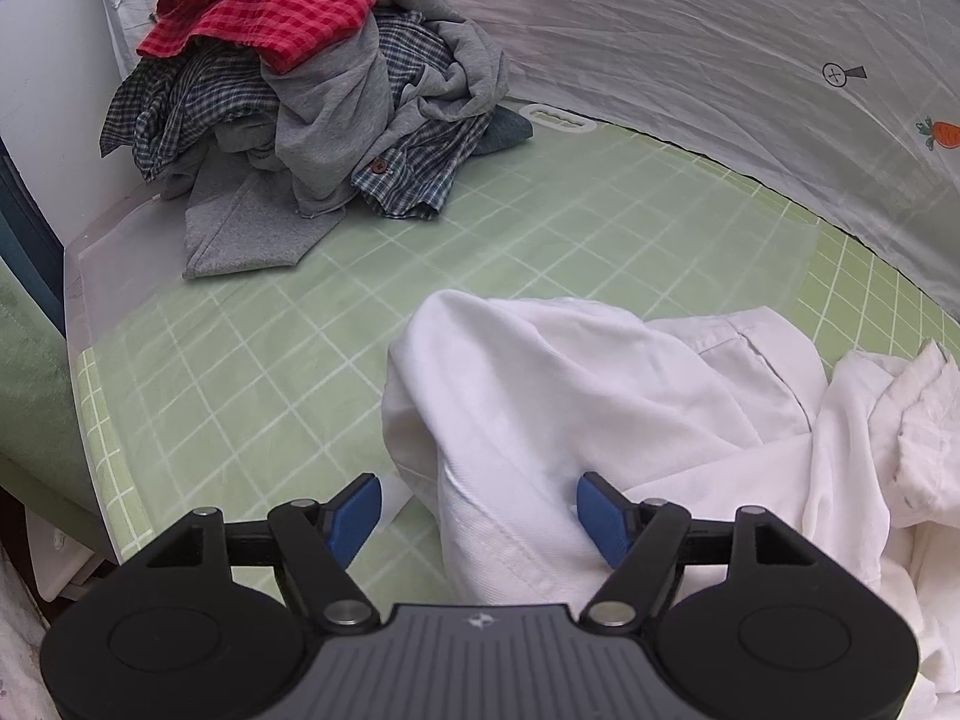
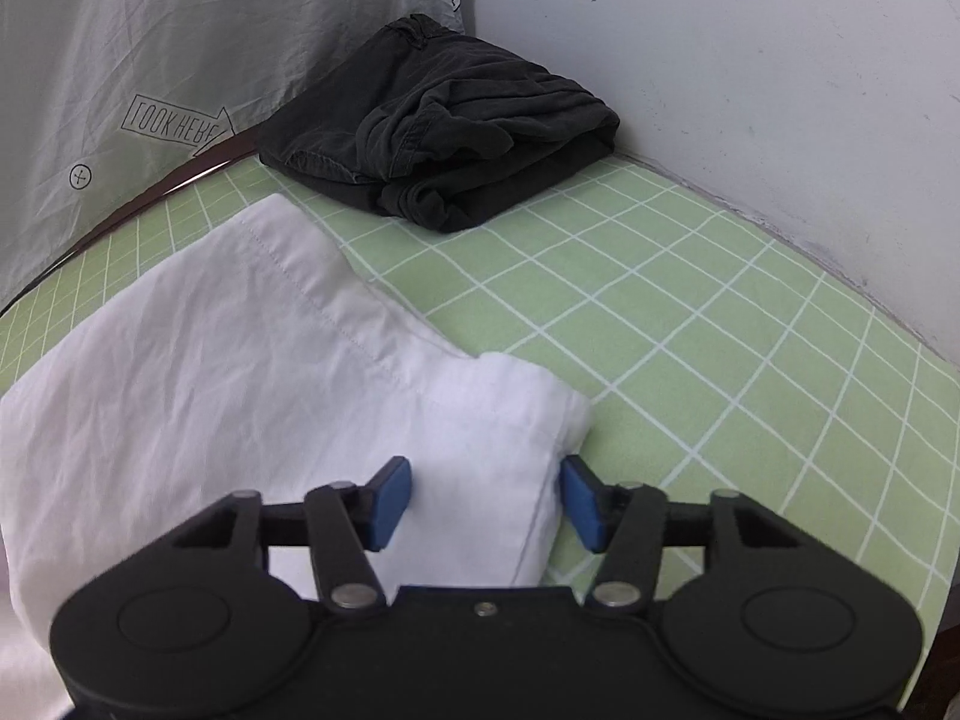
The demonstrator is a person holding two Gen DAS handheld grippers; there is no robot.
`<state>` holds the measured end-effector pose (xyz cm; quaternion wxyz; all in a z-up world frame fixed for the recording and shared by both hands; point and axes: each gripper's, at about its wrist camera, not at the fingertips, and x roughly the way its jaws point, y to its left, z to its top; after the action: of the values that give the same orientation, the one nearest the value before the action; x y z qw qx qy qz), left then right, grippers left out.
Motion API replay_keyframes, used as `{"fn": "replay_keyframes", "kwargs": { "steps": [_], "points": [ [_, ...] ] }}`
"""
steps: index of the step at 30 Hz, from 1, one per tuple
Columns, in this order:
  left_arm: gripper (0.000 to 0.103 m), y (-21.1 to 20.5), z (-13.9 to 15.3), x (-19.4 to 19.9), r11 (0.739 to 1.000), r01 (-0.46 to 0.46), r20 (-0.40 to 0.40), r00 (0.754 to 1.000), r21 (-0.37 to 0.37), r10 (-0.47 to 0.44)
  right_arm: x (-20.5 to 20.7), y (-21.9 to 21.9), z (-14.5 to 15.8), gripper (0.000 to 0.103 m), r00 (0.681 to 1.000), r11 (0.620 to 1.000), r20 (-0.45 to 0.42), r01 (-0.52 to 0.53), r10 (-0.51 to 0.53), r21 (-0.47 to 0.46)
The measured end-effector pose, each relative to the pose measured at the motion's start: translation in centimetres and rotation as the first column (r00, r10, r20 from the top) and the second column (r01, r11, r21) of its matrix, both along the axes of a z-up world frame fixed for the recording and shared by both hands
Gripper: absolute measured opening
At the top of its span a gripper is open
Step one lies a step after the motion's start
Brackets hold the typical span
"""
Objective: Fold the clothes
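While both jaws gape, white shirt [image 1: 600, 396] (crumpled) lies between each hand-held gripper's pads.

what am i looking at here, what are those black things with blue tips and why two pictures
Each picture comes from a camera mounted on a hand-held gripper; a person carries one per hand to fold clothes. The black frame is the tool, and the blue fingers do the pinching. The left gripper and right gripper are both open over a white garment lying on a green grid mat; neither holds it. The left view shows an unfolded pile of clothes, the right view a folded black garment.
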<state>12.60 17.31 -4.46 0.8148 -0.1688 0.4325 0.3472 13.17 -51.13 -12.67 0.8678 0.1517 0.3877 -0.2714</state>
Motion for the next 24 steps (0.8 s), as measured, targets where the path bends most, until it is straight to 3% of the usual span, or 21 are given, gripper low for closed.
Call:
{"fn": "replay_keyframes", "kwargs": {
  "steps": [1,3,5,8,11,14,18,19,24],
  "points": [
    [0.073,0.0,0.1,-0.1,1.000,0.001,0.005,1.000,-0.002,-0.001,0.1,-0.3,0.2,0.020,1.000,1.000,0.007,0.002,-0.002,0.015],
    [0.073,0.1,0.2,-0.2,1.000,0.004,0.014,1.000,-0.007,-0.004,-0.1,-1.0,0.4,0.011,0.999,0.998,0.039,-0.007,0.005,0.054],
    [0.073,0.1,0.4,-0.4,1.000,0.006,0.023,1.000,-0.011,-0.006,-0.7,-1.6,0.7,0.010,0.998,0.999,0.063,-0.013,0.010,0.047],
    [0.076,0.2,0.6,-0.6,1.000,0.010,0.037,0.999,-0.017,-0.009,-2.1,-3.0,0.8,0.009,0.993,0.995,0.071,0.098,-0.099,0.026],
    [0.077,0.3,0.9,-0.8,1.000,0.014,0.050,0.999,-0.024,-0.013,-3.3,-3.9,0.2,0.009,0.985,0.986,0.024,0.168,-0.169,0.017],
    [0.077,0.8,1.2,-1.9,1.000,0.009,0.063,0.998,-0.010,-0.008,-3.1,-3.3,0.4,0.013,0.991,0.990,-0.041,0.127,-0.129,-0.054],
    [0.077,2.3,0.8,-3.3,0.998,-0.016,0.081,0.996,-0.059,0.021,-2.1,-2.0,1.7,0.036,0.990,0.983,-0.070,0.109,-0.120,-0.145],
    [0.077,2.6,0.8,-3.4,0.998,-0.014,0.085,0.996,-0.067,0.020,-1.8,-1.6,2.1,0.044,0.990,0.981,-0.071,0.107,-0.119,-0.162],
    [0.078,4.4,1.4,-2.7,0.997,0.027,0.104,0.994,-0.079,-0.019,0.5,2.0,4.4,0.055,0.999,0.984,-0.025,0.038,-0.043,-0.175]
  ]
}}
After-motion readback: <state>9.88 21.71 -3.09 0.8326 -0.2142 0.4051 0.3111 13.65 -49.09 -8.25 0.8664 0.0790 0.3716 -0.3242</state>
